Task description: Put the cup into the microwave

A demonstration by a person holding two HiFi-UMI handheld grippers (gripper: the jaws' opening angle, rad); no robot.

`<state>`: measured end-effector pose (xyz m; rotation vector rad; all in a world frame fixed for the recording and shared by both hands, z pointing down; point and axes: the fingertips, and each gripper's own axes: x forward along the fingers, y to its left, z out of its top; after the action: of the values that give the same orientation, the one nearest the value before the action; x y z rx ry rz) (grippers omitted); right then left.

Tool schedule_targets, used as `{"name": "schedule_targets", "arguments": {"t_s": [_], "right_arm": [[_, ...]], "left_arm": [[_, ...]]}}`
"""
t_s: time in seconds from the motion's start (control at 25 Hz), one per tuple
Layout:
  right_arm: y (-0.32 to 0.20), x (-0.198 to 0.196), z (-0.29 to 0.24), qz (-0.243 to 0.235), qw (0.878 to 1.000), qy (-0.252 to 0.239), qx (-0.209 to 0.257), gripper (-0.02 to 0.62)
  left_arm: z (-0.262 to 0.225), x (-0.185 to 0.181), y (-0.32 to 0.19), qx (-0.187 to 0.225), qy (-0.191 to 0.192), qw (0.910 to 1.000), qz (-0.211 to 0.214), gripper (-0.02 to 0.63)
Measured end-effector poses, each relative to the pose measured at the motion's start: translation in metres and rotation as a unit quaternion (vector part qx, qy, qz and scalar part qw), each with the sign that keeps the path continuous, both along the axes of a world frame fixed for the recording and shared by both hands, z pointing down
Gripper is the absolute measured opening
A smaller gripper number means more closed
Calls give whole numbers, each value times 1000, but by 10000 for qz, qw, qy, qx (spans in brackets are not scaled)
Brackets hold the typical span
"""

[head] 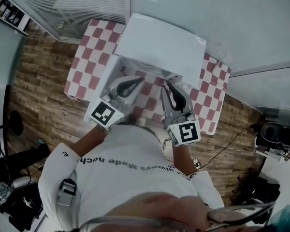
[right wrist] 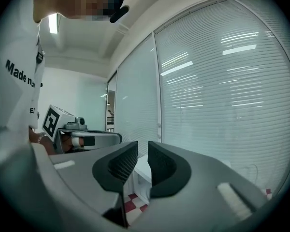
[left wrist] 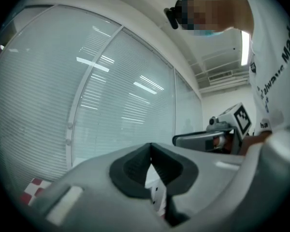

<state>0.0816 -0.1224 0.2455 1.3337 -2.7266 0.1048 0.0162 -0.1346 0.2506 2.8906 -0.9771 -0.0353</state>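
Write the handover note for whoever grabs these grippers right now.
Left gripper: shut, empty, held up in front of the microwave.
Right gripper: jaws slightly apart, empty, level with the left one.
Cup: not in any view.
Microwave stands on the checkered table; its door looks swung open to the left, not certain.
Done: no cup picked up. Left: find the cup, grasp it, set it inside.

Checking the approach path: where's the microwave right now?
In the head view, the white microwave sits on the checkered table, top centre of frame, just ahead of the left gripper and the right gripper.
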Motion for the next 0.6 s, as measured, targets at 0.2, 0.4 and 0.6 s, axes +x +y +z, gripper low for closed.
{"name": "schedule_targets", "arguments": {"t_s": [0.2,0.4,0.6], "right_arm": [[6,-5,-27,-92,9998,-47,179,64],[11,-4,-36,-180,9996,75,201,64],[15,2,-42,-179,9995,119,211,64]], "left_arm": [[-20,1,4,53,99,9999,13,5],[-26,0,4,37,-65,10000,-42,5],[-34,3,5,76,-40,9999,-54,5]]}}
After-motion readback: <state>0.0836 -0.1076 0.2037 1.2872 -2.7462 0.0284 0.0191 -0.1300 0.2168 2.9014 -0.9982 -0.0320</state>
